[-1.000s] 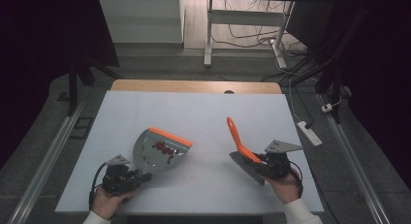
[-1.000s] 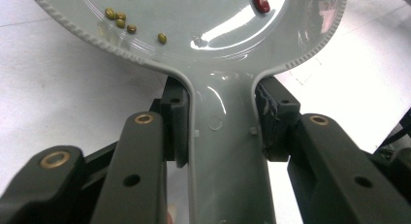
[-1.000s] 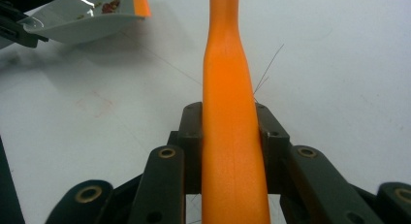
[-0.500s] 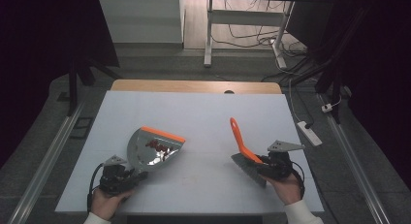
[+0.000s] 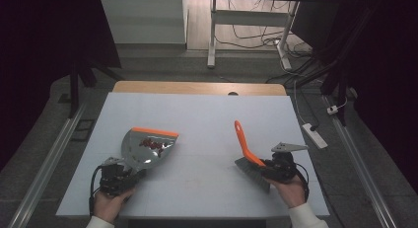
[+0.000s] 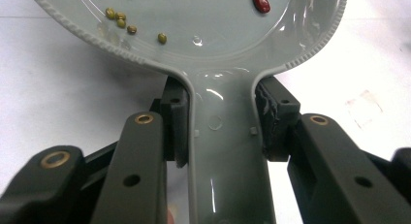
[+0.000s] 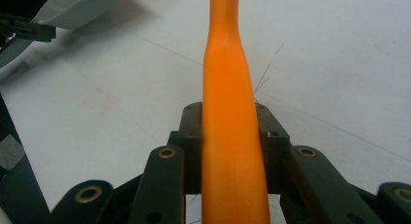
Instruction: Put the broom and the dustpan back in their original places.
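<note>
A grey dustpan [image 5: 147, 146] with an orange front lip lies at the table's front left, with red beans [image 5: 152, 146] in its pan. My left gripper [image 5: 117, 176] is shut on the dustpan's handle [image 6: 224, 151]; in the left gripper view the pan [image 6: 194, 25] holds small yellow-green beans [image 6: 119, 19] and a red bean [image 6: 261, 2]. At the front right, my right gripper [image 5: 277, 168] is shut on the orange handle [image 7: 229, 117] of a brush [image 5: 248, 156], whose dark bristles [image 5: 254, 173] point down to the table.
The white table top [image 5: 207, 124] has a wooden strip along its far edge. A power strip [image 5: 313, 135] lies on the floor to the right. A desk frame with cables stands beyond the table.
The dustpan has tilted up and swung slightly back toward the left hand. The brush has shifted a little right and toward the front edge, its handle standing more upright.
</note>
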`<state>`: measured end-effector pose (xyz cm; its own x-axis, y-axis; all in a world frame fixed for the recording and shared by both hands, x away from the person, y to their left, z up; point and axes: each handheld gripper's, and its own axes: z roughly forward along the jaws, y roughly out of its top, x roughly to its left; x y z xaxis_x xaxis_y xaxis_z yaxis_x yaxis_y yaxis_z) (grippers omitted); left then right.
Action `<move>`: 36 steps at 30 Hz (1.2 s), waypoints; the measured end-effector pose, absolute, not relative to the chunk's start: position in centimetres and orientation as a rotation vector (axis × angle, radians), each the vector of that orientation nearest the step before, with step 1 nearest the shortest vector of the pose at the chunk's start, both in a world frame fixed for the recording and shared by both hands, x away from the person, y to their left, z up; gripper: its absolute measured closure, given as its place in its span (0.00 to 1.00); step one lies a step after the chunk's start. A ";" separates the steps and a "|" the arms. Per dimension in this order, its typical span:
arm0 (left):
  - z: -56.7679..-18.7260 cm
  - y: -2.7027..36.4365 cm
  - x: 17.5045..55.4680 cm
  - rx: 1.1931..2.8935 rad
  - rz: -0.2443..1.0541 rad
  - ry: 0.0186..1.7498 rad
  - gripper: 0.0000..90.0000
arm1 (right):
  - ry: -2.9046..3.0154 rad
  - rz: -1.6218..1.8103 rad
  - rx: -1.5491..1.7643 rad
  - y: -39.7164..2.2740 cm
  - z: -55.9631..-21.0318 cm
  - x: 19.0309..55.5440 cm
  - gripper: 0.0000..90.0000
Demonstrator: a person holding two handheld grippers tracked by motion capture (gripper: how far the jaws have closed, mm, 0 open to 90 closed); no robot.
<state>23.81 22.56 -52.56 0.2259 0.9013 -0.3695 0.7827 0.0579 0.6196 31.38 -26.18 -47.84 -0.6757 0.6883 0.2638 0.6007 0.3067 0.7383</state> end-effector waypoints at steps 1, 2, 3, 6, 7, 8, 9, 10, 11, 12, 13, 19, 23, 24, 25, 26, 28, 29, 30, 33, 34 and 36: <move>-52.6 22.6 23.9 1.734 0.197 1.586 0.68 | 2.459 1.316 1.227 -26.2 -47.9 31.4 0.78; -52.7 22.6 24.0 1.728 0.195 1.597 0.68 | 2.461 1.313 1.240 -26.2 -48.0 31.5 0.78; -52.8 22.6 24.1 1.721 0.192 1.607 0.68 | 2.463 1.306 1.250 -26.3 -48.1 31.6 0.78; -52.9 22.6 24.3 1.711 0.191 1.628 0.68 | 2.472 1.301 1.274 -26.4 -48.5 31.9 0.78; -52.9 22.6 24.4 1.711 0.190 1.634 0.68 | 2.473 1.293 1.281 -26.4 -48.5 31.9 0.78; -53.0 22.5 24.4 1.713 0.193 1.640 0.68 | 2.474 1.287 1.286 -26.4 -48.6 32.0 0.78; -53.0 22.5 24.5 1.711 0.192 1.646 0.68 | 2.474 1.281 1.293 -26.5 -48.7 32.1 0.78; -53.1 22.5 24.6 1.716 0.192 1.649 0.68 | 2.474 1.276 1.300 -26.5 -48.8 32.2 0.78; -53.1 22.4 24.7 1.719 0.190 1.653 0.68 | 2.472 1.266 1.308 -26.5 -48.9 32.3 0.78; -53.2 22.3 24.8 1.723 0.186 1.656 0.68 | 2.469 1.250 1.319 -26.6 -49.0 32.4 0.78; -53.2 22.3 24.8 1.723 0.183 1.659 0.68 | 2.462 1.239 1.324 -26.6 -49.0 32.4 0.77; -53.5 21.9 25.2 1.746 0.167 1.674 0.68 | 2.444 1.206 1.345 -27.1 -49.2 33.0 0.76; -53.6 21.7 25.2 1.761 0.171 1.672 0.68 | 2.433 1.167 1.348 -27.3 -49.5 33.3 0.72; -53.6 21.7 25.2 1.760 0.172 1.671 0.68 | 2.433 1.157 1.346 -27.4 -49.5 33.4 0.71; -53.6 21.7 25.2 1.759 0.171 1.670 0.68 | 2.432 1.149 1.344 -27.4 -49.6 33.5 0.70; -53.6 21.7 25.2 1.758 0.168 1.667 0.68 | 2.433 1.144 1.346 -27.5 -49.7 33.7 0.69; -53.6 21.8 25.2 1.759 0.165 1.658 0.67 | 2.433 1.135 1.347 -27.6 -49.8 33.9 0.67; -53.6 21.8 25.1 1.760 0.164 1.655 0.65 | 2.431 1.126 1.341 -27.6 -49.9 34.0 0.65; -53.6 21.8 25.1 1.761 0.160 1.650 0.63 | 2.432 1.119 1.340 -27.6 -49.9 34.1 0.64; -53.6 21.7 25.1 1.767 0.156 1.636 0.58 | 2.426 1.100 1.345 -27.7 -50.0 34.3 0.62; -53.6 21.7 25.1 1.767 0.157 1.636 0.55 | 2.427 1.093 1.346 -27.8 -50.0 34.4 0.61; -53.5 21.7 25.1 1.770 0.165 1.634 0.50 | 2.428 1.084 1.346 -27.8 -50.0 34.6 0.59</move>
<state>25.06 21.70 -53.54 0.1915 0.9122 -0.3623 0.8212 0.0532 0.5682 34.56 -27.79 -50.03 -0.5816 0.7897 0.1954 0.6726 0.3317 0.6615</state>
